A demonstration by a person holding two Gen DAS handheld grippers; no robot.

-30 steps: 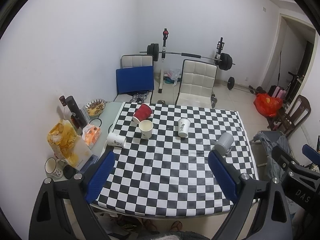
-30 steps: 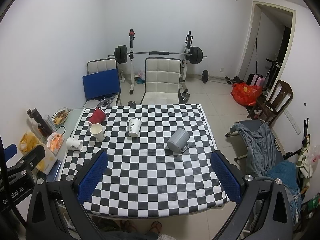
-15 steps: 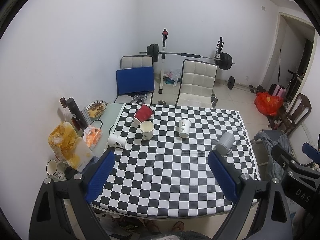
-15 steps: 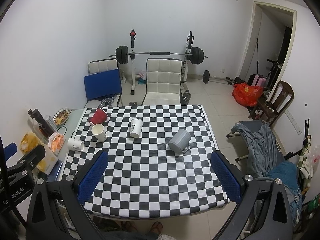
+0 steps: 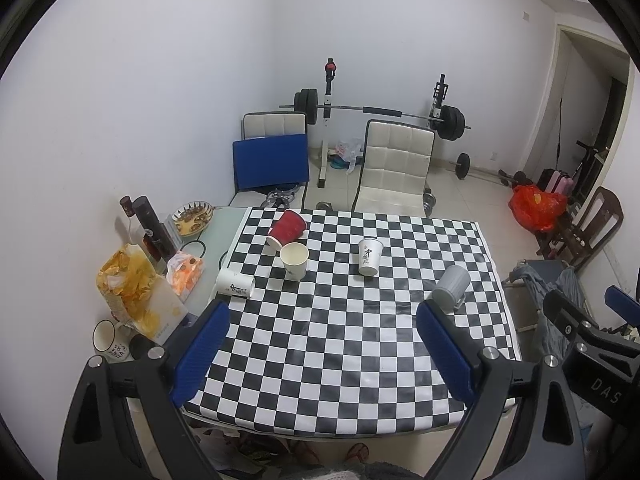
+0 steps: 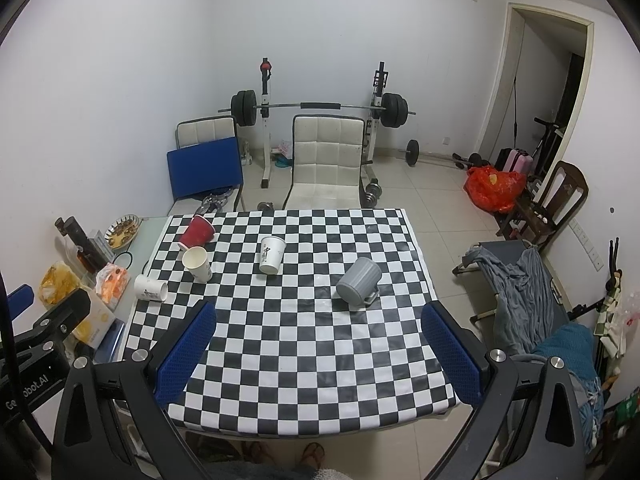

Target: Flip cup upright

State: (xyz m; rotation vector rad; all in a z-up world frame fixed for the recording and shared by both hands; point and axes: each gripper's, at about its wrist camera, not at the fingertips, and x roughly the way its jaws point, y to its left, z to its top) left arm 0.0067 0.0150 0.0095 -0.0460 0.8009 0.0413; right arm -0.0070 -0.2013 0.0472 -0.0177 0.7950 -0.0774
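Note:
A checkered table [image 5: 340, 344] [image 6: 304, 340] holds several cups. A grey mug [image 5: 451, 287] [image 6: 359, 280] lies tipped on its side at the right. A white paper cup [image 5: 235, 283] [image 6: 151, 287] lies on its side at the left edge. A red cup [image 5: 287, 228] [image 6: 197, 232] lies tipped at the far left. Two white paper cups stand upright: one plain [image 5: 295, 261] [image 6: 197, 263], one printed [image 5: 369, 256] [image 6: 272, 254]. My left gripper [image 5: 322, 312] and right gripper [image 6: 318, 312] are open and empty, high above the near table edge.
A side surface at the left holds snack bags [image 5: 134, 292], dark bottles [image 5: 154, 232], a bowl [image 5: 192, 218] and a mug [image 5: 105, 334]. Two chairs [image 5: 394, 168] and a barbell rack [image 5: 376, 110] stand behind the table. A cot with clothes [image 6: 520, 288] stands to the right.
Both cameras have drawn back and risen slightly, so the table looks a little farther. The cups have not moved. Both grippers stay open.

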